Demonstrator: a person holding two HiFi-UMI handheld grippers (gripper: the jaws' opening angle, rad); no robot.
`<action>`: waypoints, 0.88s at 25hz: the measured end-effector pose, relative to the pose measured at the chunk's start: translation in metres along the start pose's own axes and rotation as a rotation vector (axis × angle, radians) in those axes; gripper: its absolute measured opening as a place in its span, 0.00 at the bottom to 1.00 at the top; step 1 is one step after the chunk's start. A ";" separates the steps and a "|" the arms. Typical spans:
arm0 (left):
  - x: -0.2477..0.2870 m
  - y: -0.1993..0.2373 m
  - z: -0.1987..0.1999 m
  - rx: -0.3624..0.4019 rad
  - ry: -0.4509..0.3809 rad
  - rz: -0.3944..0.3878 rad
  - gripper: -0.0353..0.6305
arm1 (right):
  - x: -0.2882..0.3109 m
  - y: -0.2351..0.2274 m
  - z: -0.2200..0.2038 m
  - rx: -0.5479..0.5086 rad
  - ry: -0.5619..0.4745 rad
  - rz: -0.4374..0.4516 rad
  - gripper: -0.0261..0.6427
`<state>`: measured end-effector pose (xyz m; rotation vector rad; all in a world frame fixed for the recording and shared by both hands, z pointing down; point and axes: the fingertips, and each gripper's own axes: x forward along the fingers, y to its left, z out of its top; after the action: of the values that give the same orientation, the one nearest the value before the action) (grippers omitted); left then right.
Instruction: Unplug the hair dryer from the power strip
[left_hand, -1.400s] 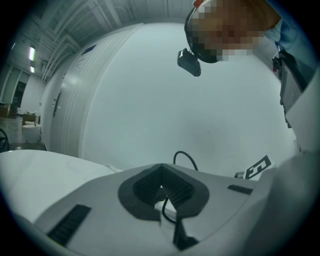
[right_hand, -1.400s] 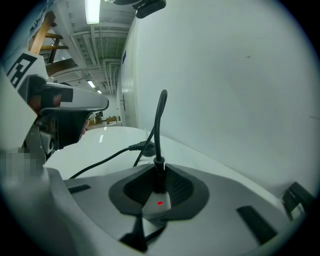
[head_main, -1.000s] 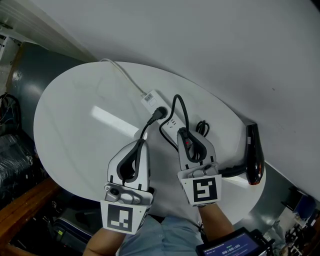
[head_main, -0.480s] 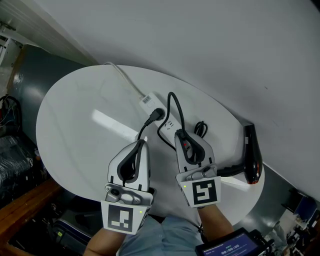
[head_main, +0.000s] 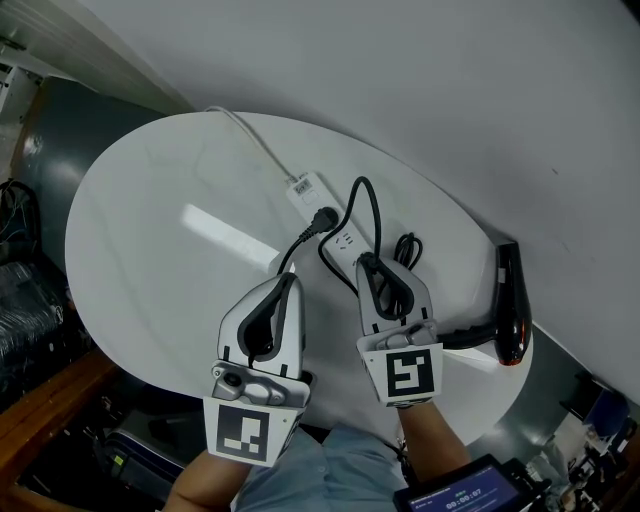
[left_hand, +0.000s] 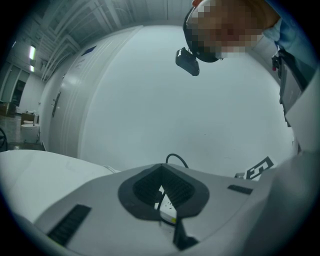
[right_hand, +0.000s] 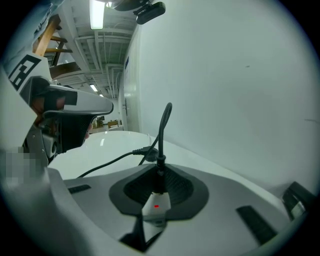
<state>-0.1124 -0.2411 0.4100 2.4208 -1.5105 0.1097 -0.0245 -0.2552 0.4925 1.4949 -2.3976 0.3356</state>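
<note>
Right gripper (right_hand: 159, 169) clamping plug (right_hand: 158, 178), hair dryer (head_main: 511, 300) — head view only

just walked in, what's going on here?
A person holds a gripper in each hand at the white power strip on the round table. The right gripper is shut on a black plug standing over the strip's lit end; whether it is out yet is unclear. The left gripper looks closed on the black cord of a second plug. The hair dryer lies at the table's right edge.
</note>
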 end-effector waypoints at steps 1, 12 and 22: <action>0.000 0.001 -0.001 -0.006 0.008 0.002 0.05 | 0.000 0.000 0.000 0.001 0.002 -0.001 0.11; 0.002 -0.014 0.008 -0.008 0.002 -0.028 0.05 | -0.029 -0.023 -0.003 0.015 0.072 -0.055 0.11; -0.018 -0.061 0.031 0.098 -0.085 -0.099 0.05 | -0.090 -0.049 -0.046 0.137 0.157 -0.143 0.16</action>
<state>-0.0692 -0.2093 0.3645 2.6040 -1.4485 0.0619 0.0627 -0.1852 0.5039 1.6232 -2.1709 0.5724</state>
